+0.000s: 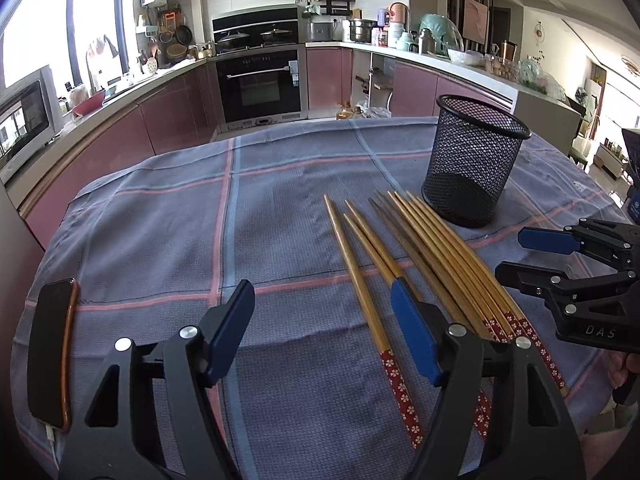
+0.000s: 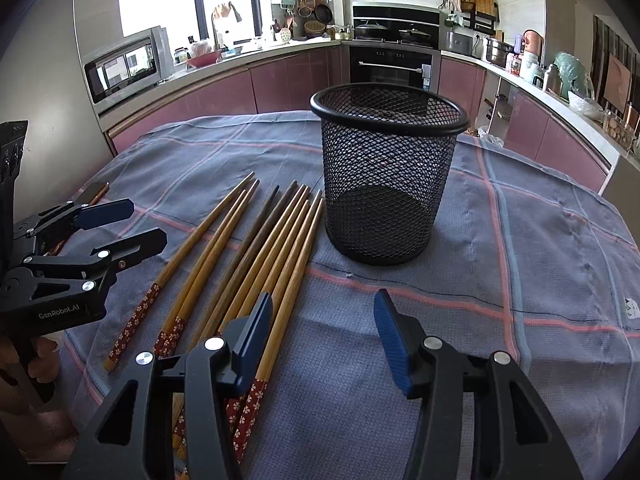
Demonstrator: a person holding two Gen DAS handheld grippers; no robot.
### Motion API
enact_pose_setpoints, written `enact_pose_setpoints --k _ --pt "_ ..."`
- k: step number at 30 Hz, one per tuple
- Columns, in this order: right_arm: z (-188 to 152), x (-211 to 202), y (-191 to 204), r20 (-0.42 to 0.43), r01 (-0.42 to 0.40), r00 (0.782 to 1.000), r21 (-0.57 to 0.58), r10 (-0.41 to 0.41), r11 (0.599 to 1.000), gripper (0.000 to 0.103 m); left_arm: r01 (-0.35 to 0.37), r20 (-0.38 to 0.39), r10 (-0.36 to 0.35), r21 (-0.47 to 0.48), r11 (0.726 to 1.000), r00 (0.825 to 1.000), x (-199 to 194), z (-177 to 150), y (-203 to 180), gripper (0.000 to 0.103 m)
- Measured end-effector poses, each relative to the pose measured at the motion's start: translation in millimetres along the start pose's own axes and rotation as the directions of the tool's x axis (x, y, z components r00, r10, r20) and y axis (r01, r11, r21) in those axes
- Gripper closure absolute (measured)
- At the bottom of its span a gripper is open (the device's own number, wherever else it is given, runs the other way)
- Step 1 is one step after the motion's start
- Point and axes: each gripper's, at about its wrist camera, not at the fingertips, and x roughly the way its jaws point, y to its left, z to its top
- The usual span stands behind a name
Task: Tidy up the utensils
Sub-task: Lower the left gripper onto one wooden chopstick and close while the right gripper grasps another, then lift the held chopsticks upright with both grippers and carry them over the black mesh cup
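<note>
Bundle of wooden chopsticks with red flower-patterned handles point(image 1: 420, 264) lying flat just left of the upright black wire-mesh cylindrical holder point(image 2: 387, 172), tips fanned toward it, on the blue plaid-clothed counter point(image 1: 168, 240). Left gripper point(image 1: 320, 336) above the handle ends, fingers point(image 1: 234, 332) spread wide on nothing; right gripper point(image 2: 322, 340) near the holder's base, fingers likewise apart and gripping nothing. Bare cloth right of the holder out to the counter's edge; black phone point(image 1: 50, 354) by the far-left edge.

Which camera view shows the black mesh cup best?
The right wrist view: the mesh cup stands near the centre, whole, with its inside visible and nothing in it. In the left wrist view it is smaller and off to the right.
</note>
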Motion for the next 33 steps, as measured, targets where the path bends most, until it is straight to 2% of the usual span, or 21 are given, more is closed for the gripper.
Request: enact_pose_setpoints --k 2,8,11,13,16,19,21,22,23,33 --pt "0 3 1 -0.019 -0.005 1.0 -0.002 0.005 1.0 0.057 0.005 -0.016 -0.005 0.013 1.0 1.0 5 0 -3 0.037" --pt "5 4 -1 -0.05 -0.018 0.999 -0.006 0.018 1.0 0.061 0.038 -0.086 -0.035 0.031 0.999 0.996 18 1 -11 0.053" --pt "9 8 1 -0.072 -0.018 0.997 -0.017 0.017 1.0 0.067 0.051 -0.125 -0.047 0.028 0.998 0.991 27 3 -13 0.059" --pt "11 13 1 -0.092 -0.022 0.996 -0.019 0.02 1.0 0.071 0.058 -0.133 -0.054 0.022 0.998 0.99 31 5 -12 0.06" --pt "15 16 1 -0.091 -0.025 0.996 -0.018 0.023 1.0 0.073 0.07 -0.145 -0.065 0.026 0.997 0.987 35 9 -14 0.068" --pt "18 19 -1 -0.095 -0.052 0.994 -0.002 0.051 0.999 0.083 0.081 -0.149 -0.076 0.022 0.997 0.986 38 13 -16 0.075" --pt "19 20 -3 -0.098 -0.082 0.992 0.017 0.083 0.997 0.095 0.092 -0.15 -0.09 0.009 0.996 0.985 40 15 -17 0.082" --pt "20 21 -4 -0.096 -0.091 0.991 0.028 0.094 0.995 0.095 0.094 -0.149 -0.093 0.002 0.996 0.984 40 15 -18 0.084" --pt "20 20 -5 -0.093 -0.097 0.991 0.037 0.1 0.995 0.096 0.1 -0.148 -0.1 -0.009 0.995 0.984 40 15 -18 0.09" --pt "22 0 -11 -0.027 -0.16 0.986 0.06 0.162 0.985 0.097 0.126 -0.12 -0.136 -0.087 0.988 0.983 28 16 -12 0.095"
